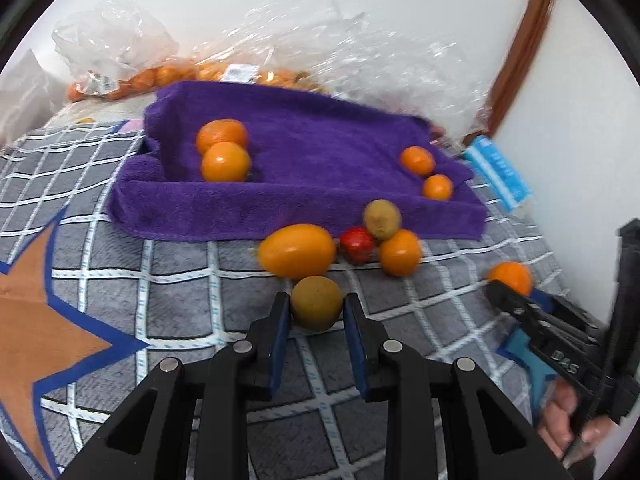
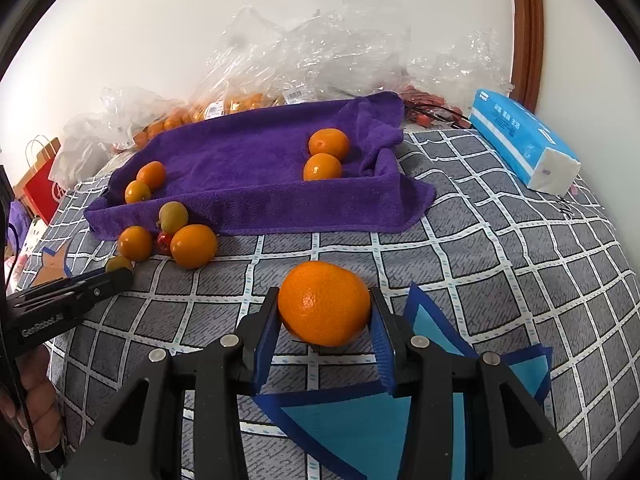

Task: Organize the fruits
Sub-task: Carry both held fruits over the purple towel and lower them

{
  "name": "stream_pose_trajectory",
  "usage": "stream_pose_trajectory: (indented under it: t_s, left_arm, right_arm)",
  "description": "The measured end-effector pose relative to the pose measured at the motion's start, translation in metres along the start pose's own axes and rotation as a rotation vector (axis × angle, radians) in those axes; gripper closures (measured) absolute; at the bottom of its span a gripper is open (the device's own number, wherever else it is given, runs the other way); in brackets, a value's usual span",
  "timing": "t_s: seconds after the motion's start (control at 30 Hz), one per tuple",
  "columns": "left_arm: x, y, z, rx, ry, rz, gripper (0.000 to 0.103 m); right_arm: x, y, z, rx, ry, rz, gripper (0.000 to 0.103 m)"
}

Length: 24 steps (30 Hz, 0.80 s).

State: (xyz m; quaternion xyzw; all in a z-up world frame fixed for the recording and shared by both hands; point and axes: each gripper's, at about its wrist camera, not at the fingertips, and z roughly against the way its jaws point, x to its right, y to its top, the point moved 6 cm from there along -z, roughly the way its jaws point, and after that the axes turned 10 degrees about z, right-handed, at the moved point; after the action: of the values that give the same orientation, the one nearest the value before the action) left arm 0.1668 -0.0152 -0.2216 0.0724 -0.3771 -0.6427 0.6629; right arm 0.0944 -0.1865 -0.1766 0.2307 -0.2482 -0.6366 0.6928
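- An orange [image 2: 324, 304] is clamped in the right gripper [image 2: 325, 320], short of the towel [image 2: 248, 160].
- A green fruit [image 1: 316, 302] is clamped in the left gripper [image 1: 316, 320], near the towel's front edge.
- Each should be set beside its kind on the towel, and the squeeze kept gentle.

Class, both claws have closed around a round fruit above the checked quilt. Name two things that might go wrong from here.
1. The left claw pinches the green-brown fruit only at its fingertips; it may slip and roll away.
2. The right claw squeezes a wide orange; it might pop out before reaching the purple towel.
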Motion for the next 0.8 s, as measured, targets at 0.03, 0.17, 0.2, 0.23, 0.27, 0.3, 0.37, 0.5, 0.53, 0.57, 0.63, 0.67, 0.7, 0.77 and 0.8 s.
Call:
stream_pose_trajectory:
  t_s: [0.03, 0.17, 0.2, 0.23, 0.27, 0.3, 0.37, 0.5, 0.53, 0.57, 0.63, 0.67, 0.7, 0.77, 0.8]
  left_arm:
    - [0.001, 0.000, 0.004, 0.017, -0.014, -0.002, 0.077]
    - [0.003, 0.001, 0.007, 0.036, -0.020, -0.005, 0.077]
    - [0.003, 0.001, 0.008, 0.038, -0.025, -0.004, 0.077]
    - [0.003, 0.002, 0.009, 0.043, -0.028, -0.002, 0.077]
    - [0.003, 0.002, 0.010, 0.050, -0.031, -0.001, 0.077]
    - [0.003, 0.002, 0.012, 0.058, -0.035, 0.000, 0.077]
    - [0.003, 0.003, 0.014, 0.068, -0.038, 0.002, 0.077]
    - [0.002, 0.004, 0.017, 0.082, -0.041, 0.010, 0.077]
    - [0.002, 0.004, 0.019, 0.092, -0.041, 0.009, 0.077]
    - [0.002, 0.004, 0.021, 0.099, -0.041, 0.007, 0.077]
    - [0.003, 0.003, 0.023, 0.107, -0.042, -0.001, 0.077]
    - [0.004, 0.003, 0.023, 0.105, -0.042, -0.006, 0.077]
    - [0.004, 0.003, 0.023, 0.100, -0.047, -0.005, 0.077]
    - [0.001, 0.002, 0.021, 0.080, -0.057, 0.013, 0.077]
    - [0.000, 0.002, 0.020, 0.075, -0.056, 0.023, 0.077]
  right_arm:
    - [0.000, 0.001, 0.002, 0.011, 0.008, 0.000, 0.061]
    - [0.002, 0.001, 0.005, 0.026, 0.005, -0.009, 0.061]
    - [0.002, 0.001, 0.006, 0.026, 0.001, -0.012, 0.061]
    - [0.003, 0.001, 0.007, 0.028, -0.004, -0.015, 0.061]
    - [0.003, 0.001, 0.007, 0.030, -0.007, -0.016, 0.061]
    - [0.004, 0.001, 0.008, 0.032, -0.013, -0.017, 0.061]
    - [0.005, 0.001, 0.010, 0.033, -0.023, -0.022, 0.061]
    - [0.005, -0.002, 0.010, 0.014, -0.027, -0.032, 0.061]
    - [0.005, -0.002, 0.010, 0.012, -0.024, -0.035, 0.061]
    - [0.004, -0.003, 0.011, 0.011, -0.023, -0.037, 0.061]
    - [0.003, -0.003, 0.012, 0.011, -0.023, -0.041, 0.061]
    - [0.003, -0.003, 0.013, 0.008, -0.019, -0.046, 0.061]
    - [0.002, -0.004, 0.013, 0.006, -0.014, -0.052, 0.061]
    - [-0.001, -0.004, 0.015, 0.004, -0.005, -0.058, 0.061]
    - [-0.002, -0.004, 0.017, 0.003, -0.004, -0.059, 0.061]
